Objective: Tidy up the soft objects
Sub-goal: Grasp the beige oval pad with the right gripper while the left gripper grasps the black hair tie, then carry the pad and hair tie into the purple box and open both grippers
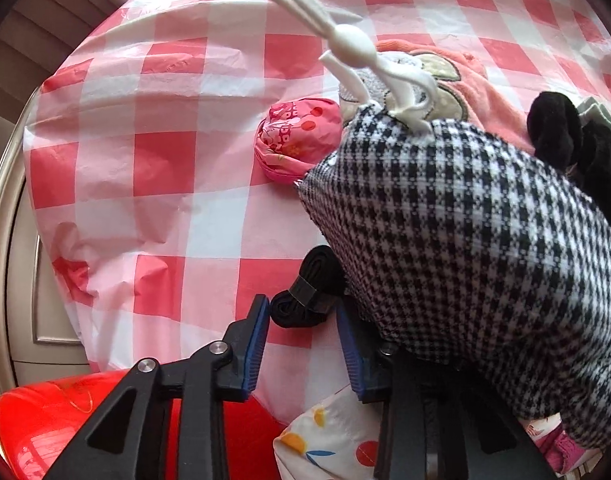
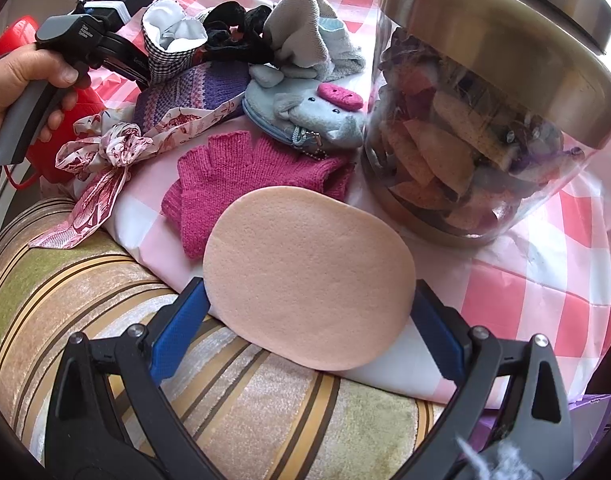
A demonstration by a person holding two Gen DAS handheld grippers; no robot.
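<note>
Left fingers [image 1: 303, 322] part-open around black strap [image 1: 305, 296]; right fingers [image 2: 305, 320] clamp peach sponge [image 2: 309, 276] over table edge [image 2: 385, 380].

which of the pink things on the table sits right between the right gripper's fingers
The flat peach-pink oval sponge, lying between the right gripper. The knitted magenta glove lies farther off, behind it.

peach sponge [image 2: 309, 276] — flat, table-edge

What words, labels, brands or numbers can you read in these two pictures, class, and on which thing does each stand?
Round pink cherry-print fabric pouch: pink lettering, too distorted to read.
Grey handle of the left hand-held gripper: small embossed text, too small to read.
Nothing else carries text.
</note>
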